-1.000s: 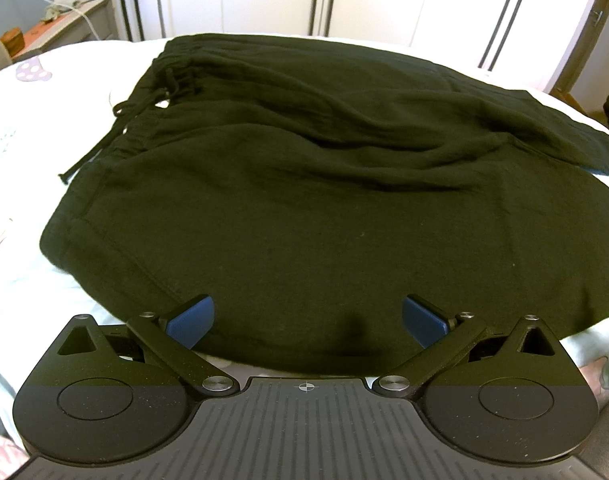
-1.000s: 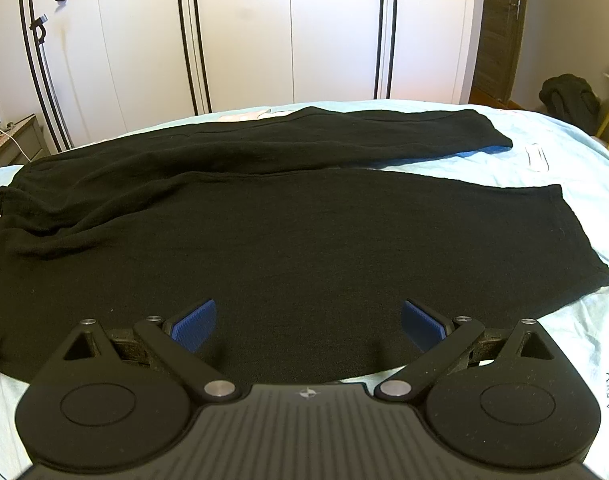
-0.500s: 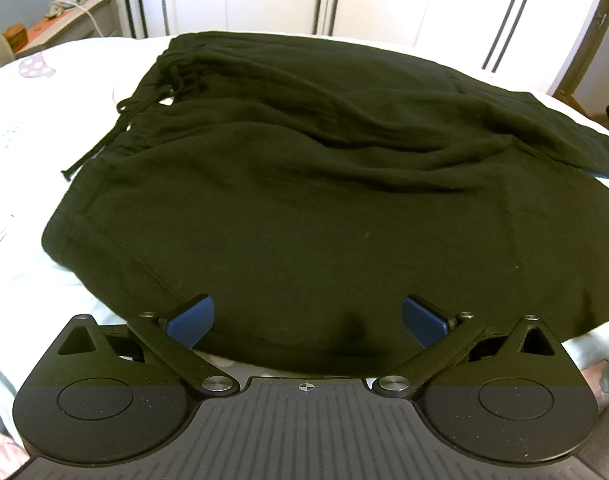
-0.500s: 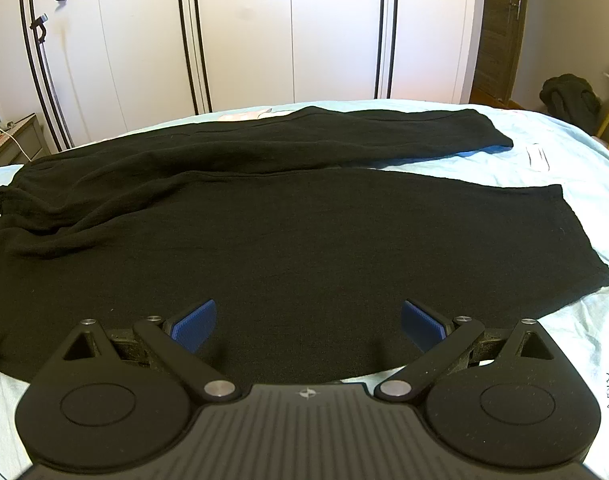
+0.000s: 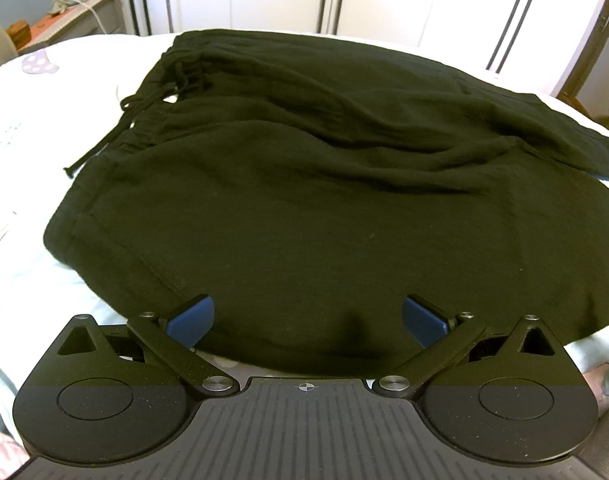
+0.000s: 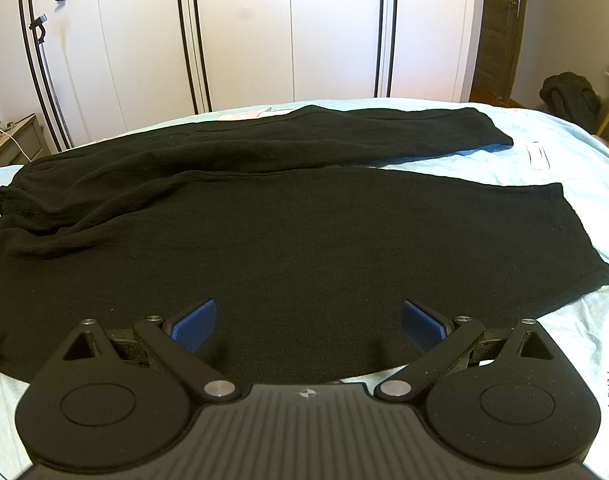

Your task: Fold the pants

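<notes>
Both grippers, left gripper [image 5: 306,318] and right gripper [image 6: 308,322], hover with jaws spread wide and empty over the near edge of the black pants [image 6: 288,232], which lie flat on the pale bed sheet [image 6: 584,184] with 2 legs slightly apart. Pinching only 1 fabric layer, or snagging the sheet, would likely skew the fold; the loose drawstring [image 5: 104,136] could trail out.

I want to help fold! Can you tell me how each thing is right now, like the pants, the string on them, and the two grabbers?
black pants: spread flat on the bed, unfolded, legs apart at the hems
drawstring: untied, trailing onto the sheet
left gripper: open, empty, at the pants' near edge
right gripper: open, empty, at the near leg's edge
wardrobe doors: closed
bed sheet: lightly wrinkled
</notes>
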`<state>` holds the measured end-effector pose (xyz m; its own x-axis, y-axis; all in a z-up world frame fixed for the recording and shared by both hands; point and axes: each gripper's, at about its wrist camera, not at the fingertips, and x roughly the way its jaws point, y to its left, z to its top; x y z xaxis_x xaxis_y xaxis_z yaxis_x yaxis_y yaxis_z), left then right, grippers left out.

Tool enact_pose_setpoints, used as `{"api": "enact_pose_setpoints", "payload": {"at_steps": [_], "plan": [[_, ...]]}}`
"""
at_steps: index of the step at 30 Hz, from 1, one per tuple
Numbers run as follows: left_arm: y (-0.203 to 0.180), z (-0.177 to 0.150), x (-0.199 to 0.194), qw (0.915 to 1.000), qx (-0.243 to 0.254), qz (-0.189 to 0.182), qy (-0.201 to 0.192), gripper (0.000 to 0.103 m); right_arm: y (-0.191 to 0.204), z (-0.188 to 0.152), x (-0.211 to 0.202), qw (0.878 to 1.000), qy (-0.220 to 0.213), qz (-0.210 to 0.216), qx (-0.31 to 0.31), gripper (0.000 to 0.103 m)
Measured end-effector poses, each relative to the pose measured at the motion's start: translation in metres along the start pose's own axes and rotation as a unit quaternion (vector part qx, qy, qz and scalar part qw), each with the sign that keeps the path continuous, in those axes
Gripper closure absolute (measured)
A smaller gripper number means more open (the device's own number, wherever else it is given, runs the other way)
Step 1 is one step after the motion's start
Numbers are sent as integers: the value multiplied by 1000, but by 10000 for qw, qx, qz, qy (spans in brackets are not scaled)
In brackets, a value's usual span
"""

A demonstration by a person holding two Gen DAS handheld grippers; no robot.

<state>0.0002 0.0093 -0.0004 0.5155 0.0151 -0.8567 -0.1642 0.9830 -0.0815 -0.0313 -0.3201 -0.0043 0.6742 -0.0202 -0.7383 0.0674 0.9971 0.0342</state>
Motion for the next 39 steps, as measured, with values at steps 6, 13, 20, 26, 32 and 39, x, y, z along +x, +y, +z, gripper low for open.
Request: {"api": "enact_pose_setpoints", "payload": {"at_steps": [6, 13, 20, 26, 32, 39], "plan": [[0, 0, 0, 10000, -21, 20, 0, 0, 0, 0, 0, 10000, 5, 6, 2, 4], [1, 1, 2, 10000, -32, 28, 11, 0, 0, 0, 2, 10000, 13, 22, 23, 4], [4, 3, 6, 9999, -166, 14, 18, 0, 1, 1, 3, 10000, 30, 43, 41, 4], [4, 2, 12, 9999, -130, 48, 63, 0, -2, 1, 3, 10000, 35, 75, 47, 4], [7, 7, 15, 9996, -260, 82, 58, 0, -8, 4, 6, 9998, 106, 131, 128, 4], [21, 30, 6, 9965, -601, 363, -446, 0, -25, 17, 26, 9974, 314, 357, 536, 4]]}}
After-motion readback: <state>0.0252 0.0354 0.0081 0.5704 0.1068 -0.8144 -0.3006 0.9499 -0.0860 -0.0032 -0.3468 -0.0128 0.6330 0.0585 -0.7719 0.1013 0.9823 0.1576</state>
